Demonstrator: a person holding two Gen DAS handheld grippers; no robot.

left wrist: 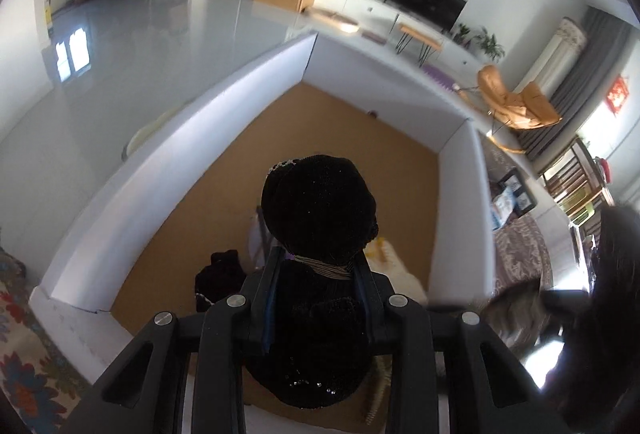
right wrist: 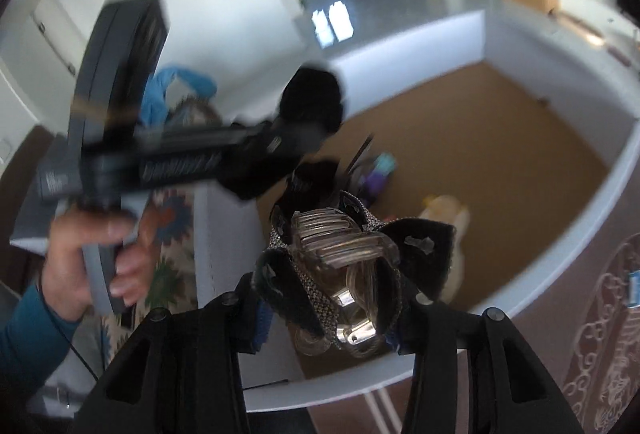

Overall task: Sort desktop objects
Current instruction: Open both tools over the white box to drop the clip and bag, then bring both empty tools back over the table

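The left gripper (left wrist: 318, 266) is closed on a black velvet hair accessory (left wrist: 318, 210), whose rounded puff bulges out ahead of the fingertips while a striped band is pinched between the jaws. Below and ahead of it lies a white-walled box (left wrist: 224, 102) with a brown cardboard floor. On that floor, just left of the gripper, sits another black fabric piece (left wrist: 220, 280); to the right lies a cream-coloured object (left wrist: 404, 270), partly hidden.

The right gripper (right wrist: 328, 298) has hold of a clear hair claw clip with black rhinestone-edged bows (right wrist: 344, 254), clamped between its jaws with the clip's teeth pointing away from the camera. Beyond it is the same box (right wrist: 404, 34), holding the cream object (right wrist: 448, 210) and a small purple and teal item (right wrist: 378, 174). To the left, blurred, a hand (right wrist: 84, 258) in a teal sleeve holds the other gripper, with the black puff (right wrist: 312, 94) at its tip above the box edge.
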